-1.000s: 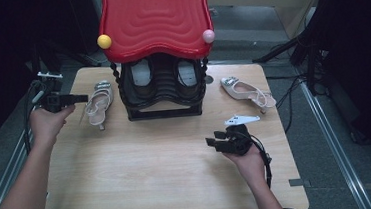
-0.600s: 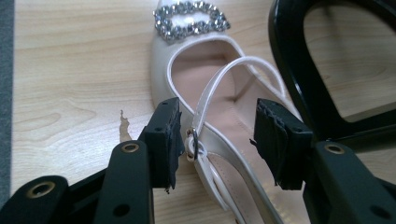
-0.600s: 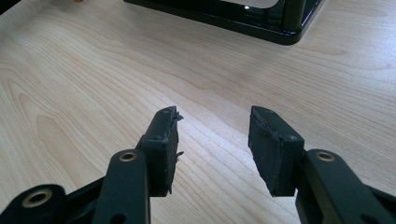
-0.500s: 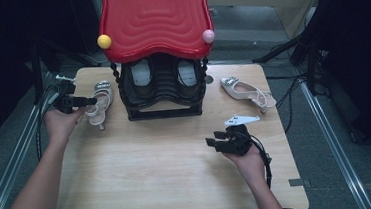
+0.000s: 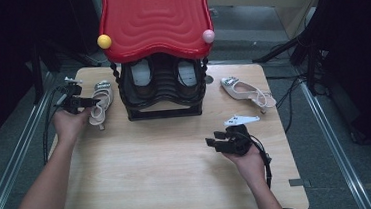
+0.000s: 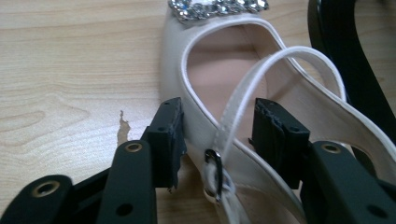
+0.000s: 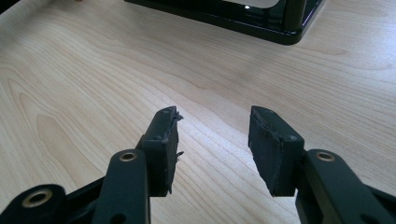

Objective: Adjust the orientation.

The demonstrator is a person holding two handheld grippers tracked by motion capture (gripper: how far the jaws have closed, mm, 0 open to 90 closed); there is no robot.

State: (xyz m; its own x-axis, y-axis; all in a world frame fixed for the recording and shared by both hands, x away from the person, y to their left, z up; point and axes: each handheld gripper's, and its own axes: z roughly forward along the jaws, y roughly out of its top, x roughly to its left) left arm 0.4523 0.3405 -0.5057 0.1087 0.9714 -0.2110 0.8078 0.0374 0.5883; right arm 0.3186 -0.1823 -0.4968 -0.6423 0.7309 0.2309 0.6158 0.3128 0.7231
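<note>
I'm lining up my left gripper [image 6: 217, 135], jaws wide around the 9 o'clock sandal [image 6: 261, 93], nothing grabbed yet; right gripper [image 7: 212, 140] idling wide open.

High view is looking down over my table [image 5: 179, 175]; my gripper views are sitting close, both sharing its wood.

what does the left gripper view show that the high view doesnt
Left gripper view alone: the open left gripper straddling the side wall of the cream shoe, plus its strap buckle and jewelled trim.
High view alone: the red-topped shoe rack, a second shoe, the right gripper.
Shared: that shoe, the wooden table.
</note>
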